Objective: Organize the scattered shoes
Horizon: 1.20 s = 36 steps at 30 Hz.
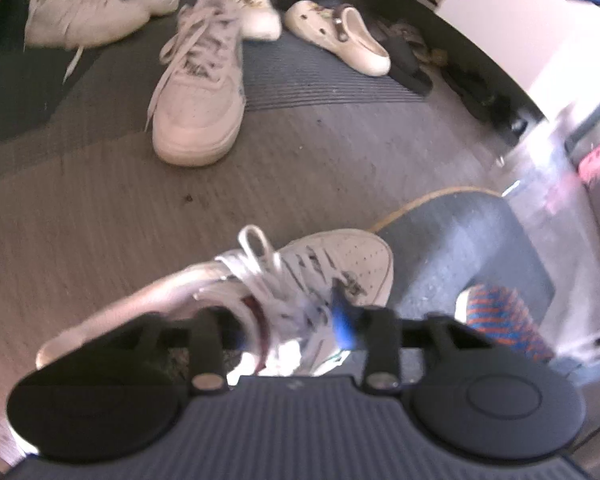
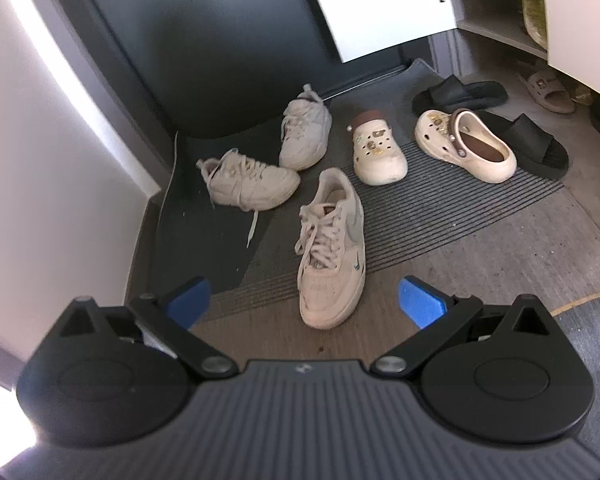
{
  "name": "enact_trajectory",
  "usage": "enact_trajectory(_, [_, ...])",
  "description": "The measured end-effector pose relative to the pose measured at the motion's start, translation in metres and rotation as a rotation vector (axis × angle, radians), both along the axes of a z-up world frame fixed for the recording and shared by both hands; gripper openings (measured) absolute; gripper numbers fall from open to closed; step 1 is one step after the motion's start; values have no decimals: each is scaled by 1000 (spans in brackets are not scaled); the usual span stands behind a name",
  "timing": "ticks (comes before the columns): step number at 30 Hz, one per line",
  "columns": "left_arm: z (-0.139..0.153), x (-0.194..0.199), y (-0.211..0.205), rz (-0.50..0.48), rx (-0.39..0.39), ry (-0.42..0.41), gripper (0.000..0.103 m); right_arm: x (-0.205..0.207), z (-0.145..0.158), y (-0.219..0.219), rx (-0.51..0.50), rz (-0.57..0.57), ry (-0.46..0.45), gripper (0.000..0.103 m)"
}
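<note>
Door (image 2: 220,40): dark, closed, behind the shoes.

Mat (image 2: 460,200): grey, ribbed, on the wood floor (image 2: 520,248) before the door.

Cabinet (image 2: 492,12): open, top right of the right wrist view; one tan slide (image 2: 548,90) on the floor beneath it.

Skateboard (image 1: 460,240): dark deck, pale rim, beside the held shoe.

Left gripper (image 1: 296,330): clenched on the laces and tongue of a white sneaker (image 1: 340,264); toe points away, over the floor and the skateboard's edge. View blurred.

Right gripper (image 2: 304,300): released, blue pads wide apart, hovering above the floor, holding nothing.

Cream sneaker (image 2: 332,248): upright, straddling the mat's near edge, toe toward the right gripper.

Two chunky white trainers (image 2: 252,180) (image 2: 304,136): on the dark strip by the door, toes nearly touching.

Two black slides (image 2: 460,94) (image 2: 536,144): at the mat's right side.

Two cream clogs with charms (image 2: 378,148) (image 2: 464,144): on the mat, apart; the right one partly overlaps a black slide.
</note>
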<state>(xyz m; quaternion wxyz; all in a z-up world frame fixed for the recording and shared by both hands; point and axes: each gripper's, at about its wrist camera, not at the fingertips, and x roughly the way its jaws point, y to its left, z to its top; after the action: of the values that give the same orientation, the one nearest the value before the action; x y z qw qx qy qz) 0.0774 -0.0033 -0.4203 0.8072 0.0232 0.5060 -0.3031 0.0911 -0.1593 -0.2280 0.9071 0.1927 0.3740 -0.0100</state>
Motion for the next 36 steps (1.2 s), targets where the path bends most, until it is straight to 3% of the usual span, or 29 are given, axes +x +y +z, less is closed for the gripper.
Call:
enact_trajectory(5, [25, -10, 16, -13, 10, -50, 64, 1, 0, 2, 29, 68, -8, 103])
enact_trajectory(7, [37, -12, 30, 13, -6, -85, 78, 2, 6, 9, -6, 119, -4, 103])
enact_trajectory(8, [44, -13, 37, 37, -8, -117, 81, 2, 9, 12, -23, 144, -2, 103])
enact_trajectory(12, [70, -14, 67, 146, -45, -194, 81, 2, 20, 25, -91, 245, 5, 103])
enact_trajectory(15, [96, -16, 93, 197, -26, -279, 81, 3, 29, 35, -143, 321, 10, 103])
enact_trajectory(20, [149, -7, 128, 285, -41, -318, 81, -2, 51, 61, -248, 436, 5, 103])
enact_trajectory(23, [193, -2, 138, 305, -65, -306, 81, -11, 57, 74, -224, 392, 41, 103])
enact_trajectory(29, [294, -26, 134, 226, -45, -319, 81, -33, 47, 94, -158, 219, 111, 103])
enact_trajectory(32, [344, -52, 130, 190, -33, -374, 84, -45, 39, 108, -137, 167, 120, 103])
enact_trajectory(36, [408, -88, 116, 235, 6, -436, 87, -55, 22, 112, -75, 117, 168, 103])
